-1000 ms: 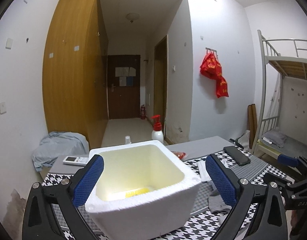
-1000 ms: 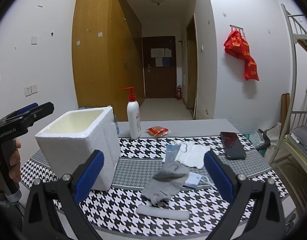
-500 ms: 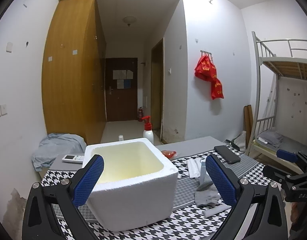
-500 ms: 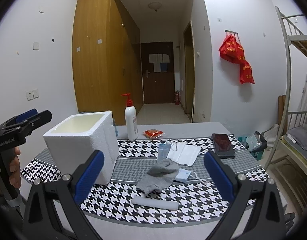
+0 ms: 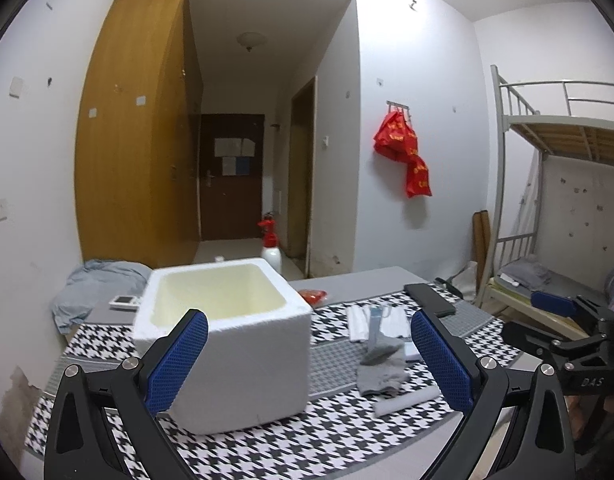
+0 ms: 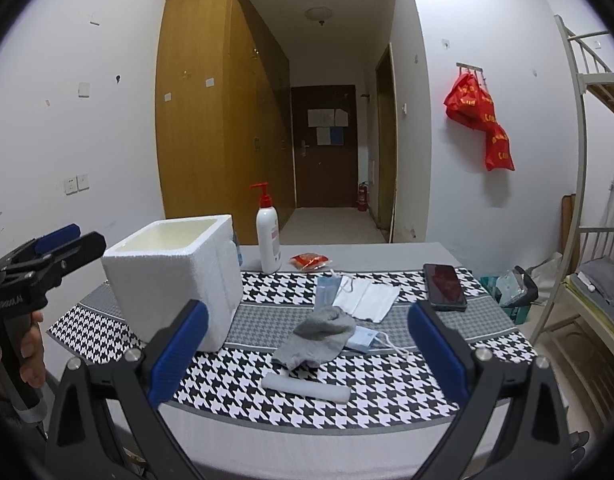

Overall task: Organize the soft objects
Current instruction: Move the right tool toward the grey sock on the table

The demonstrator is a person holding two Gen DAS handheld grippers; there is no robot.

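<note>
A white foam box (image 5: 227, 340) (image 6: 175, 276) stands on the left of the houndstooth table; its inside is mostly out of sight. A grey sock (image 6: 317, 338) (image 5: 381, 372) lies crumpled in the middle. Behind it lie white face masks (image 6: 367, 298) and a blue mask (image 6: 325, 290); another blue mask (image 6: 363, 338) pokes out from under the sock. A white foam roll (image 6: 307, 388) lies near the front edge. My left gripper (image 5: 307, 356) is open, held back in front of the box. My right gripper (image 6: 307, 354) is open above the front edge, facing the sock.
A pump bottle (image 6: 268, 236) and a red packet (image 6: 310, 261) stand behind the box. A black phone (image 6: 444, 286) lies at the right. A remote (image 5: 125, 301) and bundled cloth (image 5: 95, 284) sit far left. A bunk bed (image 6: 599, 240) is to the right.
Both grippers have drawn back and up from the table; the box and the sock look smaller and farther away. Both stay open and empty.
</note>
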